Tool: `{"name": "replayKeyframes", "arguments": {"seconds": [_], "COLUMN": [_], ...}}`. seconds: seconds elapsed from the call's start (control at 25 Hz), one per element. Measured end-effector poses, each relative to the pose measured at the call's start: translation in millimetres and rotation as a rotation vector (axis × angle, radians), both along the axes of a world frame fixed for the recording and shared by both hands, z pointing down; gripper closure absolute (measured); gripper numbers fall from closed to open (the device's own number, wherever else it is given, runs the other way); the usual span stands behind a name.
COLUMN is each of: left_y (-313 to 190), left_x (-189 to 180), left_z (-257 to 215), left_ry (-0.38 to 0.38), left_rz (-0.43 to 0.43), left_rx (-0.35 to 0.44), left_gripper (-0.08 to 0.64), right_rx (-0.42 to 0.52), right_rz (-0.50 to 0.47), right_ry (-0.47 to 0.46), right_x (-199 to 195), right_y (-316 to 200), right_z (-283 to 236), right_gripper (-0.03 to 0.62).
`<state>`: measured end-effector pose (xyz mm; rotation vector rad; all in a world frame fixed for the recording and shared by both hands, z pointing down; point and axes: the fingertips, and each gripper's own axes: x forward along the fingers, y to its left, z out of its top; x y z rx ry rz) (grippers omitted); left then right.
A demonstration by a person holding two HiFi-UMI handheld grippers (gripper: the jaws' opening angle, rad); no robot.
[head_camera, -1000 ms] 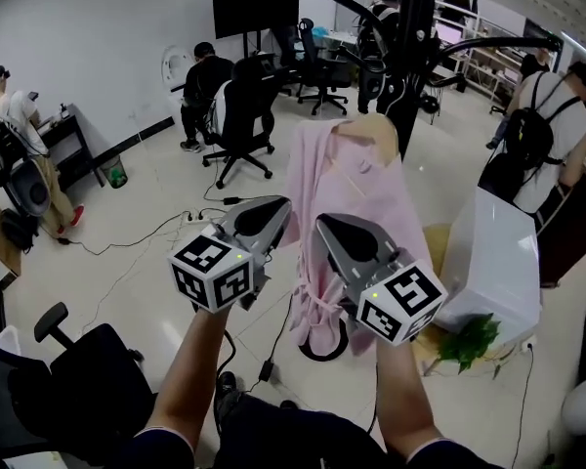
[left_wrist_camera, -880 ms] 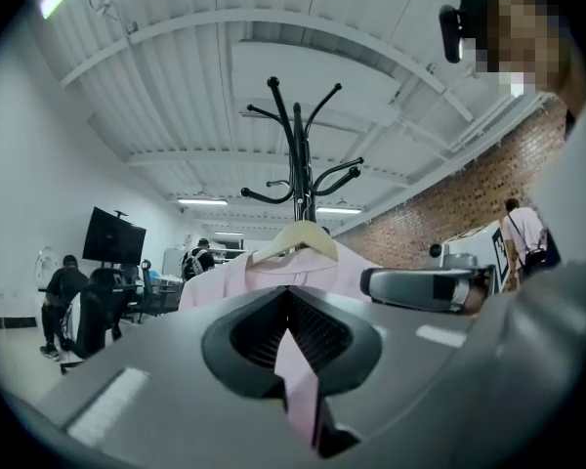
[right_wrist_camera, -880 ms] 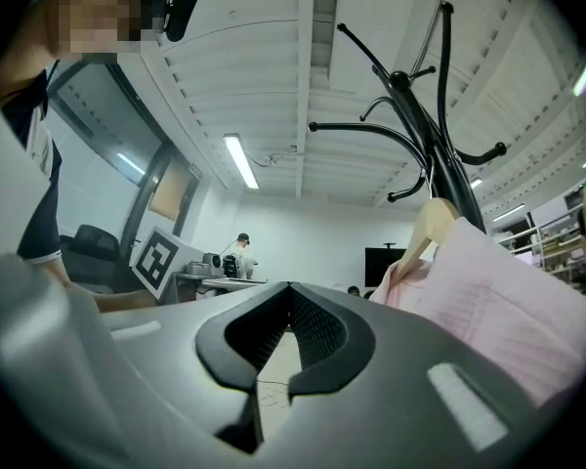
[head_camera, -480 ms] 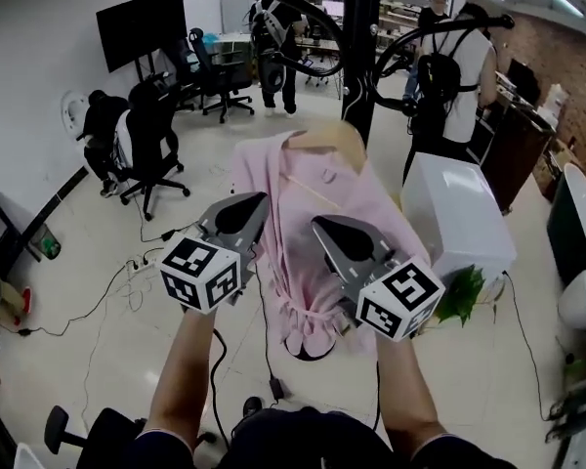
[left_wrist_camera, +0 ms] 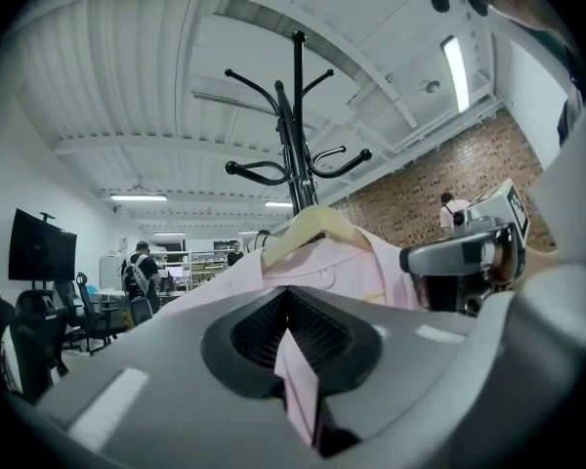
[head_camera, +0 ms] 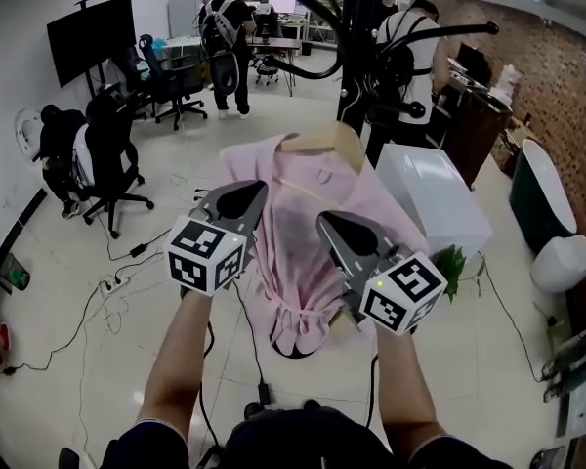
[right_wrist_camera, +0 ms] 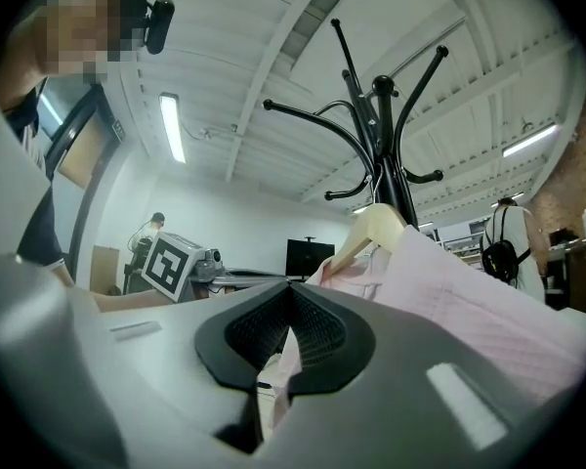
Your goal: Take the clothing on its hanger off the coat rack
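Observation:
A pink shirt (head_camera: 308, 233) hangs on a pale wooden hanger (head_camera: 322, 140) right in front of the black coat rack (head_camera: 359, 57). The hanger's top sits against the rack's pole; I cannot tell whether its hook rests on an arm. My left gripper (head_camera: 236, 203) is shut on a fold of the shirt's left side, and pink cloth (left_wrist_camera: 298, 384) shows pinched between its pads. My right gripper (head_camera: 340, 231) is shut on the shirt's right side, with cloth (right_wrist_camera: 276, 379) between its pads too. Both grippers point level at the rack (left_wrist_camera: 298, 125), whose curved arms (right_wrist_camera: 376, 115) rise above the hanger (right_wrist_camera: 376, 231).
A white cabinet (head_camera: 435, 198) and a green plant (head_camera: 459, 267) stand just right of the rack's foot. Cables (head_camera: 107, 281) trail over the floor at left, near office chairs (head_camera: 103, 164). People (head_camera: 225, 27) stand at desks behind; another (head_camera: 405, 47) stands behind the rack.
The head view has swung across the room, so the rack and shirt now sit mid-picture. Both grippers have shifted sideways with the shirt still pinched in them.

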<state>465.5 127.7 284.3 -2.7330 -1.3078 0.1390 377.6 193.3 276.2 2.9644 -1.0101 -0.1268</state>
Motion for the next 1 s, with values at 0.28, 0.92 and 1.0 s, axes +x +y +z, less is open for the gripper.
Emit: {"name": "replayKeyframes", "arguments": {"seconds": [0.28, 0.92, 1.0], "left_y": [2, 47, 57], "left_x": [20, 78, 78], "left_z": [5, -23, -20], "left_ry": [0.057, 0.269, 0.288], "left_rz": [0.003, 0.121, 0.169], "left_rx": [0.093, 0.447, 0.516], "left_gripper": [0.546, 0.215, 0.216], "right_rx": [-0.003, -0.009, -0.012], "right_rz": [0.044, 0.146, 0.155], "right_ry": [-0.017, -0.021, -0.021], "right_x": [0, -9, -10], "right_y": [-5, 12, 14], "right_z": [6, 10, 10], "right_gripper": [0.591, 0.591, 0.591]}}
